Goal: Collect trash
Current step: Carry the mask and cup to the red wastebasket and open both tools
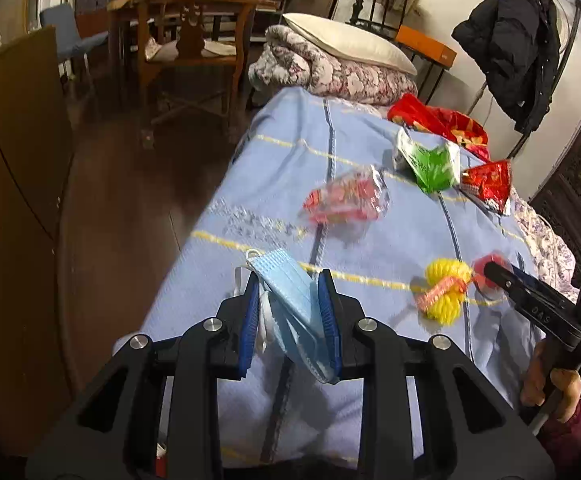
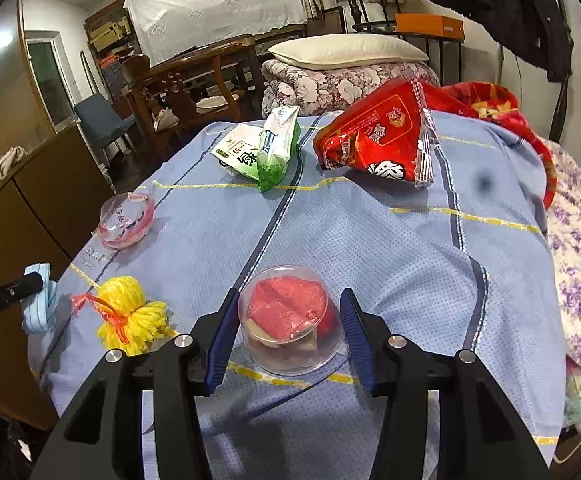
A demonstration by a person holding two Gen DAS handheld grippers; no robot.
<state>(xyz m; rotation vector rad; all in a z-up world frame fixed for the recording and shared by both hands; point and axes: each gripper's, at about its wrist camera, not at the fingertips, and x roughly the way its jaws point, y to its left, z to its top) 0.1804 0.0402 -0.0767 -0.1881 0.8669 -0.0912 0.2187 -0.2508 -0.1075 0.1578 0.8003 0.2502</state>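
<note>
The left gripper (image 1: 290, 300) is clamped on a folded blue face mask (image 1: 294, 304), held at the near left edge of the blue blanket (image 1: 282, 160). The right gripper (image 2: 288, 320) stands part-open around a clear plastic cup (image 2: 290, 320) with red wrapping inside; whether its pads touch the cup cannot be told. The cup rests on the blanket's near end, a yellow yarn bundle (image 2: 130, 314) just left of it. Farther up the blanket lie a green packet (image 2: 270, 152), a red snack bag (image 2: 378, 140) and a clear wrapper (image 2: 128, 220).
</note>
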